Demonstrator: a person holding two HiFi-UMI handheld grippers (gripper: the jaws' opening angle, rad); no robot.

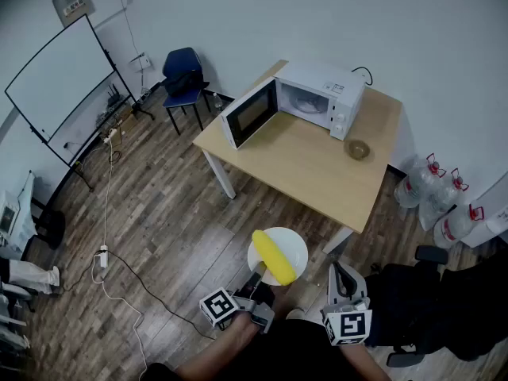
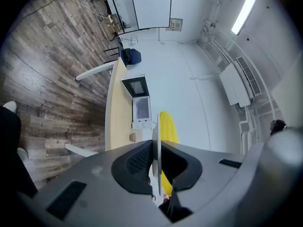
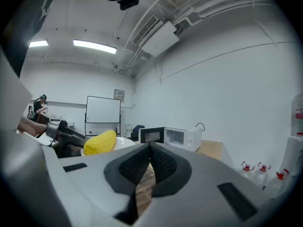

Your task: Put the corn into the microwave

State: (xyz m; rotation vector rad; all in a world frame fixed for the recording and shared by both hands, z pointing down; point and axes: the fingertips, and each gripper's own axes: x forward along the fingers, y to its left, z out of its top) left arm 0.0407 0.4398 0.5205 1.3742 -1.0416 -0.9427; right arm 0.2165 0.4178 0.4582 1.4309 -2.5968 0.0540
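Off to the far left stands a whiteboard [image 1: 59,78], with a white cable and power strip [image 1: 102,256] trailing over the wood floor below it, and a blue chair [image 1: 184,76] by the far wall. Right of that is a pale wooden table [image 1: 317,169] carrying a white microwave [image 1: 325,94], its door [image 1: 250,113] swung wide open toward the left, and a small bowl [image 1: 358,148] just to its right. Big water bottles [image 1: 432,185] crowd the floor at the far right. Open floor lies between the person and the table. Nearer, the left gripper [image 1: 255,279] has its jaws clamped on the near rim of a white plate [image 1: 295,248], held out over the floor. On the plate lies the corn [image 1: 274,258], a bright yellow, plump, bare cob. Its long axis runs near to far, the far end slanting a little left, toward the table. The right gripper [image 1: 341,275], beside the plate, has its jaws together on nothing.
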